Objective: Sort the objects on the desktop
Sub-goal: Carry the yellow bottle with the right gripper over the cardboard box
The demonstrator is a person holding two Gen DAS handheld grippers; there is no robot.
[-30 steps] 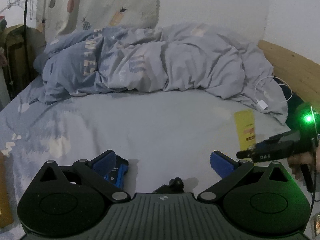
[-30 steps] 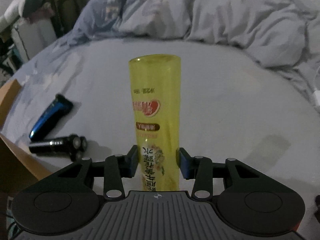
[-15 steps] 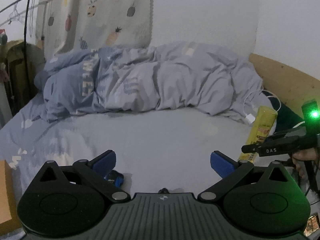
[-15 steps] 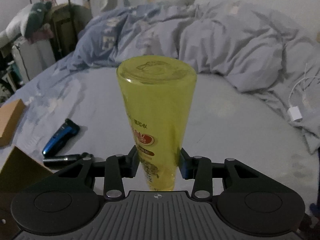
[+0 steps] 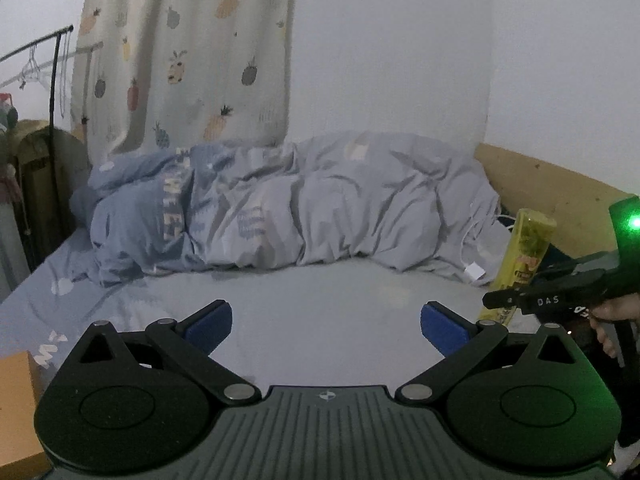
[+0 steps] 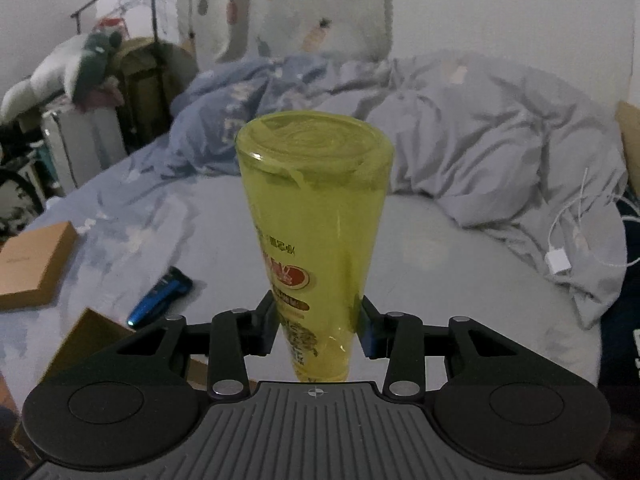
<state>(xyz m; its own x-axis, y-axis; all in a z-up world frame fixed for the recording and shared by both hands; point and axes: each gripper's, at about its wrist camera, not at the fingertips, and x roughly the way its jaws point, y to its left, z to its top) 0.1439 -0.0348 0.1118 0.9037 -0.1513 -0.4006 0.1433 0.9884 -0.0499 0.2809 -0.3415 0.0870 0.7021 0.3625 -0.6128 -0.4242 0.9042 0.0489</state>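
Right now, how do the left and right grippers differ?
The left gripper stands open with nothing between its blue pads; the right gripper is shut on the yellow bottle. The left shows only bedsheet ahead; the right carries the bottle off it. Both share one black build.

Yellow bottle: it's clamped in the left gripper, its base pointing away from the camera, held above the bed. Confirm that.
Wrong gripper. The yellow bottle is clamped in the right gripper, as the right wrist view shows; the left gripper stands open and empty. Its base does point away from the camera, above the bed.
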